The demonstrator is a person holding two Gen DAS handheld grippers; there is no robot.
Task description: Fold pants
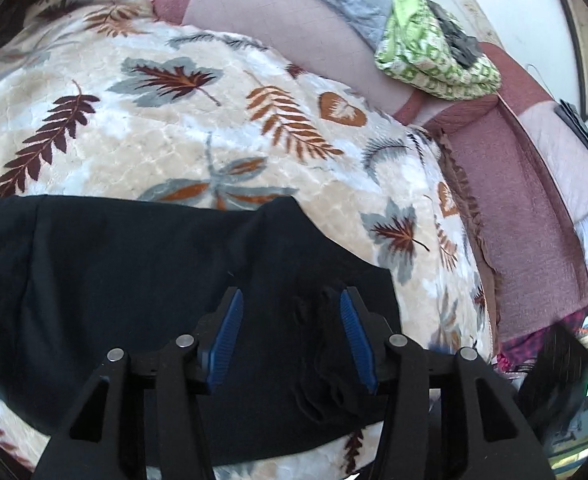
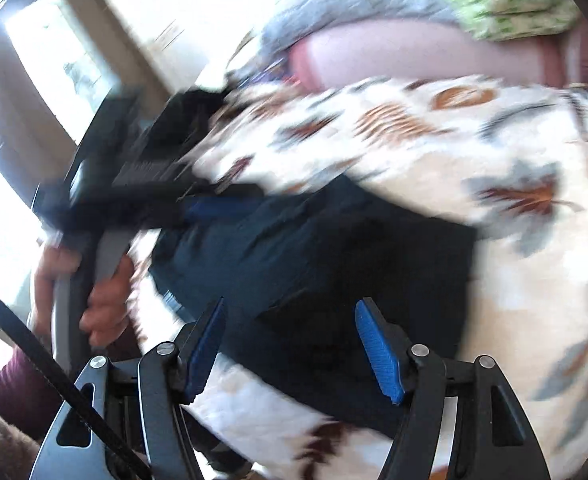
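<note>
**Pants lie folded on the blanket, both grippers let go**

Since the dark pants (image 1: 142, 292) already sit as a compact folded block on the leaf-print blanket (image 1: 182, 128), the step in hand looks like a release after a fold, and doing it well means leaving the stack undisturbed. The blanket is thick and soft, so the cloth will probably shift if a pad drags across it; better to lift each tool straight off the fabric than to slide it sideways. Before the next fold, check the far edge of the pants, where one corner sticks up a little against the blanket, and the puckered wrinkle near the right pad in the left wrist view. Smoothing those first should give a flatter, squarer result.

Beyond the blanket runs a pink sofa (image 1: 534, 184), with a green patterned cloth (image 1: 434, 52) heaped on its cushion, well apart from the work.

The left gripper (image 1: 290, 332) hangs over the near part of the pants with its blue pads (image 1: 230, 332) parted; dark cloth shows in the gap, but neither pad presses on it. The right gripper (image 2: 294, 352) stands wider, likewise gripping nothing, over the edge where pants (image 2: 334, 264) meet blanket. The right wrist view is blurred, yet it shows a hand (image 2: 102, 292) around the other tool's handle.
</note>
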